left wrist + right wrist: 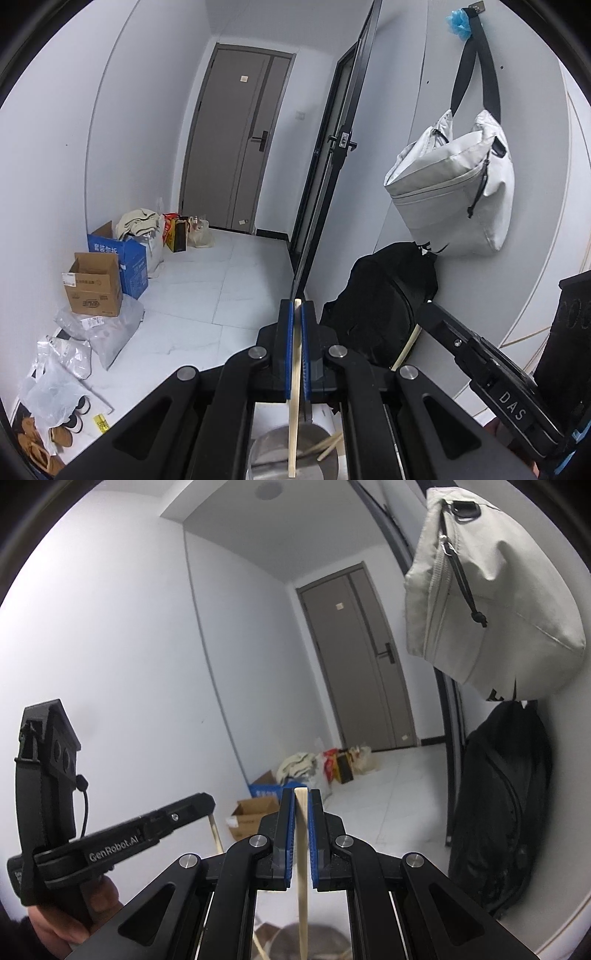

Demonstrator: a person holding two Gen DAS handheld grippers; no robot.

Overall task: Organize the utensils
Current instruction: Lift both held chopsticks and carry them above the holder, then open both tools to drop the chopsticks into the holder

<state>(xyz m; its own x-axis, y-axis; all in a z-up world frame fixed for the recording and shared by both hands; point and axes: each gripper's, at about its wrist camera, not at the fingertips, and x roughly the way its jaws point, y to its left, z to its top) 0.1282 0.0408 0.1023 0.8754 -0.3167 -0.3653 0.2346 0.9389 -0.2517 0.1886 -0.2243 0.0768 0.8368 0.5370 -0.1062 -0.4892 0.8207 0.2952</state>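
Left gripper (297, 325) pinching chopstick (294, 398), right gripper (303, 812) likewise

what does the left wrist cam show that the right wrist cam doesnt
Only the left wrist view shows the blue plastic bag on the wall hook, the shoes on the floor, and the right gripper.

Only the right wrist view shows the ceiling light and the left gripper.

Both show a chopstick clamped between blue pads, the metal container below, the grey door, the pale hanging bag and the black backpack.
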